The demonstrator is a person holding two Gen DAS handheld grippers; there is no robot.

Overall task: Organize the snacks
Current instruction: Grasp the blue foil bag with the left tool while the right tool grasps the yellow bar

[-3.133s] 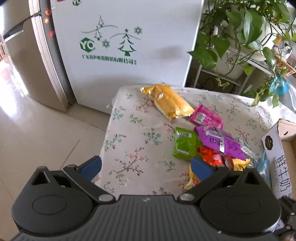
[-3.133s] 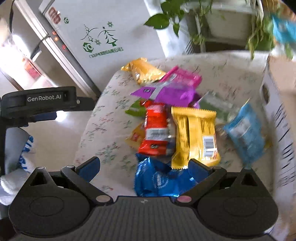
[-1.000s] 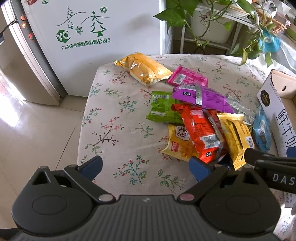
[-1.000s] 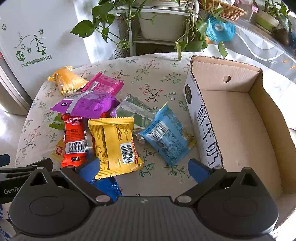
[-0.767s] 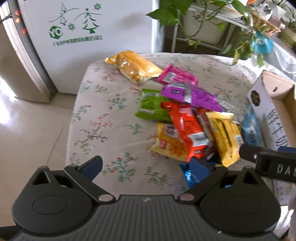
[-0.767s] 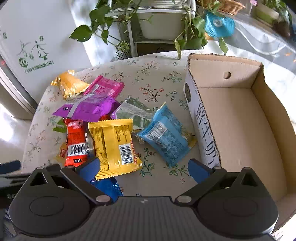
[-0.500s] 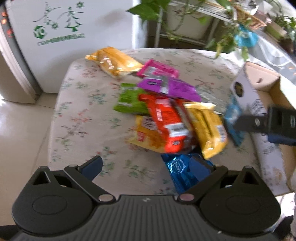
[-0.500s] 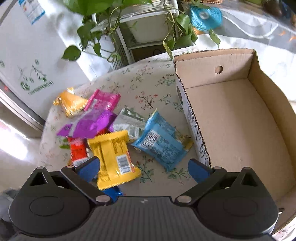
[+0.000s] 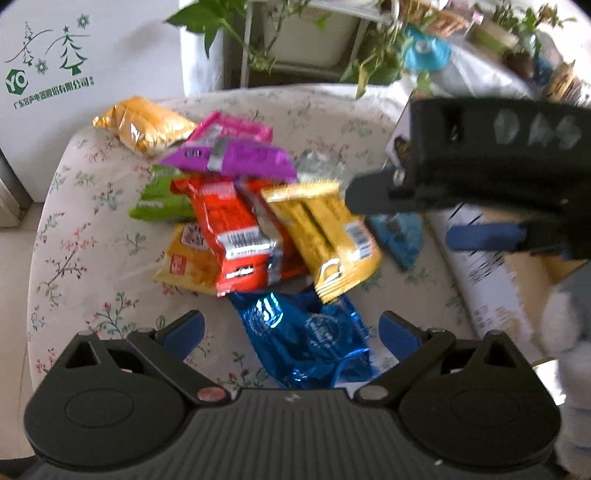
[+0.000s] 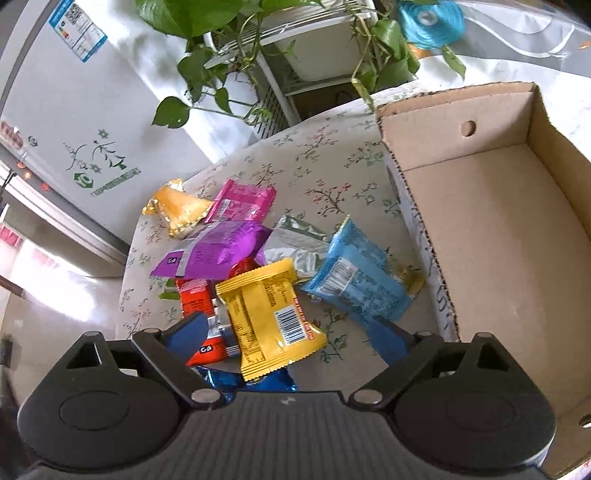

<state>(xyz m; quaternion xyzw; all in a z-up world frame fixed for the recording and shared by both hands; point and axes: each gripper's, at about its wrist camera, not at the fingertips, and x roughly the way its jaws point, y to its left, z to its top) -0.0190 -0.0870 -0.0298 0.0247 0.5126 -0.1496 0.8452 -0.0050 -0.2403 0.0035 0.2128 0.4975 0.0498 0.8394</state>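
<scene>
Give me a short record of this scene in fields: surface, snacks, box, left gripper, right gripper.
surface: table with floral cloth
snacks: loose pile; yellow pack and red pack on top, blue foil pack nearest
box: cardboard, open, no snacks visible inside
left gripper: open, above blue foil pack, holding nothing
right gripper: jaws closing, over yellow pack, not gripping

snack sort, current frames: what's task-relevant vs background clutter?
Job:
- yellow packet
- light blue packet
- purple packet
- red packet
- shiny blue packet
- cardboard box, empty

Just lying about:
- potted plant
- white appliance
- blue spool
</scene>
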